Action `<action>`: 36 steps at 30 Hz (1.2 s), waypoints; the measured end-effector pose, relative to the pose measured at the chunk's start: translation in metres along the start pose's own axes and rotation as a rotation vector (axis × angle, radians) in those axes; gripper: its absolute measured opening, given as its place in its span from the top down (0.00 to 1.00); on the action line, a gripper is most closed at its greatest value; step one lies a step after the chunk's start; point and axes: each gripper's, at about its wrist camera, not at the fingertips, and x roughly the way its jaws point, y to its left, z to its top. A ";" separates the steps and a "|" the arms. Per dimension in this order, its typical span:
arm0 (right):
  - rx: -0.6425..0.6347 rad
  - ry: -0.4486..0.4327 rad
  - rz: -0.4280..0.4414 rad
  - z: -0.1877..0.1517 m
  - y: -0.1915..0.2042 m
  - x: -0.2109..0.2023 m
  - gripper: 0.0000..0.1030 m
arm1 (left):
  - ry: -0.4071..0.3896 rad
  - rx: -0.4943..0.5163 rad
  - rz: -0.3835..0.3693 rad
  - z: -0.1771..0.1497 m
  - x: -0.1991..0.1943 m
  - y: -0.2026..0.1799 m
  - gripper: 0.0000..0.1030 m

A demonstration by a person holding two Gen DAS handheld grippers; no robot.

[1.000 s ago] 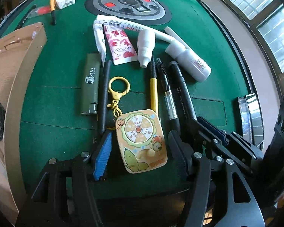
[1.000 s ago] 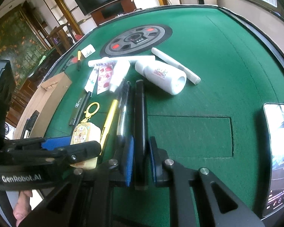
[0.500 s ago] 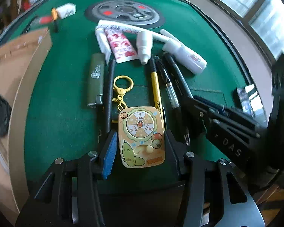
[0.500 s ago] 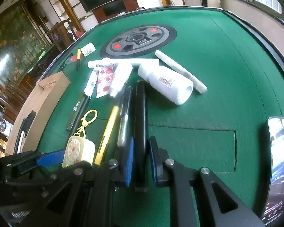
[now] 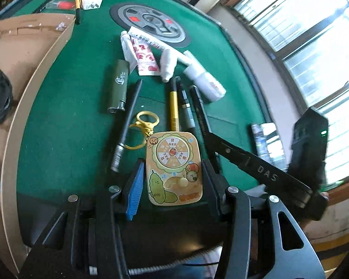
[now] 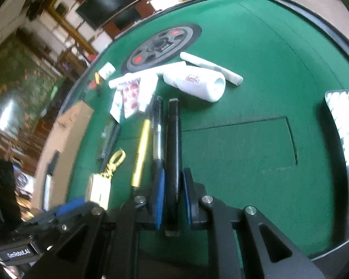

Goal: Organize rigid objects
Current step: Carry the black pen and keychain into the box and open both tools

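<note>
My left gripper (image 5: 172, 181) straddles a cartoon keychain card (image 5: 173, 167) with a gold clasp (image 5: 146, 119); a gap shows at the blue left pad (image 5: 135, 186), so it reads as open around the card. My right gripper (image 6: 174, 197) has its blue pads close on both sides of a thick black marker (image 6: 173, 151), with small gaps showing. A yellow pen (image 5: 174, 110), a dark pen (image 5: 186, 111), a thin black pen (image 5: 128, 125) and a green lighter (image 5: 119, 86) lie in a row on the green felt.
White tubes and a white bottle (image 5: 203, 81) lie behind the pens, near the round centre console (image 5: 151, 24). A cardboard box (image 5: 18, 53) stands at the left. A phone (image 6: 344, 144) lies at the right edge. A small white box (image 5: 90, 1) sits far back.
Both grippers have drawn back and lifted, tilting the views. The keychain card stays between my left fingers. The right pads have opened slightly off the black marker.
</note>
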 end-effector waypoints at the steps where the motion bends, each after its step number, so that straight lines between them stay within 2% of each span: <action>1: 0.010 -0.012 0.019 0.000 0.002 -0.003 0.87 | -0.004 -0.018 -0.029 0.000 -0.007 0.003 0.54; 4: 0.020 -0.032 0.084 -0.001 0.014 -0.012 0.87 | -0.032 -0.040 -0.063 -0.002 -0.024 0.005 0.54; 7: -0.003 -0.072 0.113 -0.002 0.033 -0.023 0.87 | -0.070 -0.067 -0.092 -0.001 -0.047 0.010 0.54; 14: -0.096 -0.087 0.220 -0.006 0.089 -0.032 0.87 | -0.216 -0.121 -0.102 -0.001 -0.126 0.034 0.54; 18: -0.163 -0.065 0.270 -0.005 0.127 -0.021 0.87 | -0.321 -0.162 -0.010 -0.006 -0.172 0.056 0.54; 22: -0.230 -0.028 0.304 -0.005 0.164 -0.003 0.87 | -0.380 -0.218 0.144 -0.012 -0.192 0.085 0.54; 26: -0.279 0.015 0.312 -0.004 0.196 0.023 0.87 | -0.374 -0.273 0.256 -0.019 -0.184 0.112 0.54; 30: -0.312 0.057 0.300 -0.003 0.217 0.049 0.87 | -0.313 -0.314 0.262 -0.024 -0.165 0.135 0.54; 36: -0.328 0.100 0.255 0.002 0.222 0.078 0.87 | -0.246 -0.274 0.334 -0.026 -0.139 0.134 0.54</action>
